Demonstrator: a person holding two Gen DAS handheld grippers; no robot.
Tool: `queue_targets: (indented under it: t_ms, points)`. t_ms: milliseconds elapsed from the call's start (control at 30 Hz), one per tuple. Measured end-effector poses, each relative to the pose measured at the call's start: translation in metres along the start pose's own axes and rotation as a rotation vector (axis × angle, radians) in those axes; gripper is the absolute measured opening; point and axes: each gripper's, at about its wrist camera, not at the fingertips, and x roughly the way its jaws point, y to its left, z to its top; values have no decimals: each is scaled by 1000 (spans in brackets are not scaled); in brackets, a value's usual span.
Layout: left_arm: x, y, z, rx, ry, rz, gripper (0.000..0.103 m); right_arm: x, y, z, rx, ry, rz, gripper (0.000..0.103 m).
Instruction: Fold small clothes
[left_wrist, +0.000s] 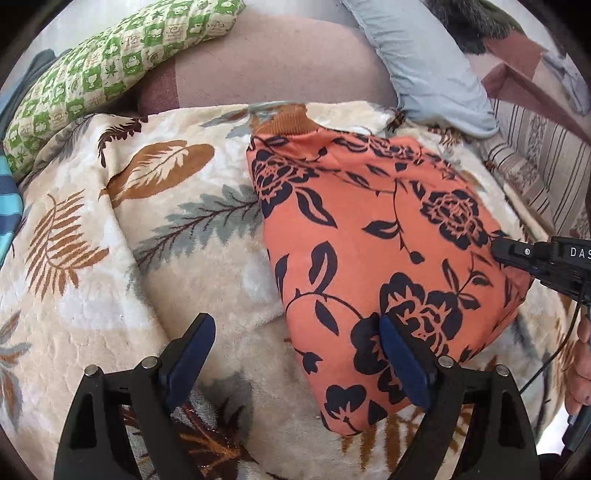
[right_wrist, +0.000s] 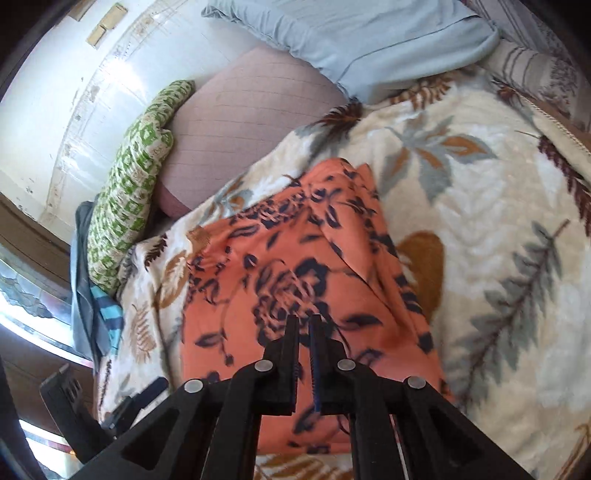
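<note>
An orange garment with a dark flower print (left_wrist: 369, 251) lies folded into a compact block on a cream blanket with a leaf pattern (left_wrist: 166, 229). My left gripper (left_wrist: 295, 319) is open wide at the garment's near left corner. Its right finger (left_wrist: 402, 362) is over the cloth and its left finger (left_wrist: 192, 350) is over the blanket. My right gripper (right_wrist: 304, 317) hovers over the middle of the garment (right_wrist: 288, 280), jaws shut to a thin slit with no cloth seen pinched. From the left wrist view its tip (left_wrist: 498, 251) sits at the garment's right side.
A green checked pillow (left_wrist: 110, 66) and a pale blue pillow (left_wrist: 424, 62) lie beyond the blanket on a pink sheet (left_wrist: 277, 62). Blue striped cloth (left_wrist: 7, 199) shows at the left edge. A hand (left_wrist: 581, 350) is at the right edge. A white wall (right_wrist: 74, 92) stands behind.
</note>
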Motion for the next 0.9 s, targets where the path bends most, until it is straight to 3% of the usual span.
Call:
queue_targets:
  t_ms: [67,200,433,600,900]
  points:
    - [3,-1,-2,0,2,9,92,19,-8,-7,10,35,-34,6]
    - [-6,-5,-1,37,-42,37,91,25,-2,-14,-90,-39,-82,6]
    - [-16,-8,6,41,-91,77,91,24,-22,-8,26,-3,22,6]
    - [-21,-4,10,27,-123,97,91,23,-17,-6,43,9,16,6]
    - [-17,-5,10,36,-133,131,91,5,-3,-6,-8,-65,28,6]
